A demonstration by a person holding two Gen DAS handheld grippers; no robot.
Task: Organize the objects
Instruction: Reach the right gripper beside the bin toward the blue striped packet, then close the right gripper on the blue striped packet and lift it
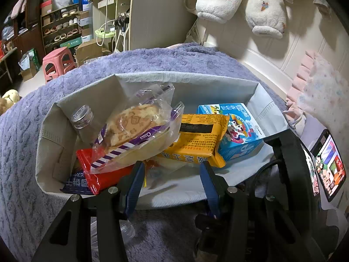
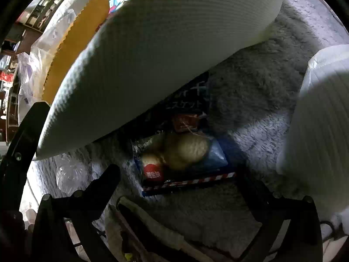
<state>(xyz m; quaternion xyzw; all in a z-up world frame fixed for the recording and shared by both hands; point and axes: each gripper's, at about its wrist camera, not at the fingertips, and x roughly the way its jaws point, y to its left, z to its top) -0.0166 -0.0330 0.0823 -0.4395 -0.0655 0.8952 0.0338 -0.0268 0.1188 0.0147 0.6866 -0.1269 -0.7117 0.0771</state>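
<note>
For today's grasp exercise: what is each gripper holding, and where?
Left gripper: open, holding nothing, above the bin's near edge. Right gripper: open over a biscuit pack, not gripping.

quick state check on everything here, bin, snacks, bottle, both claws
bin: open-topped, on the purple blanket, holding snacks
bread pack: sealed, tilted, on top of the pile
yellow pack: sealed, printed back up
blue box: closed, in the bin
red pack: under the bread pack
bottle: capped, upright in the corner
biscuit pack: outside the bin, on the blanket
left claw: open, empty
right claw: open, empty
</note>
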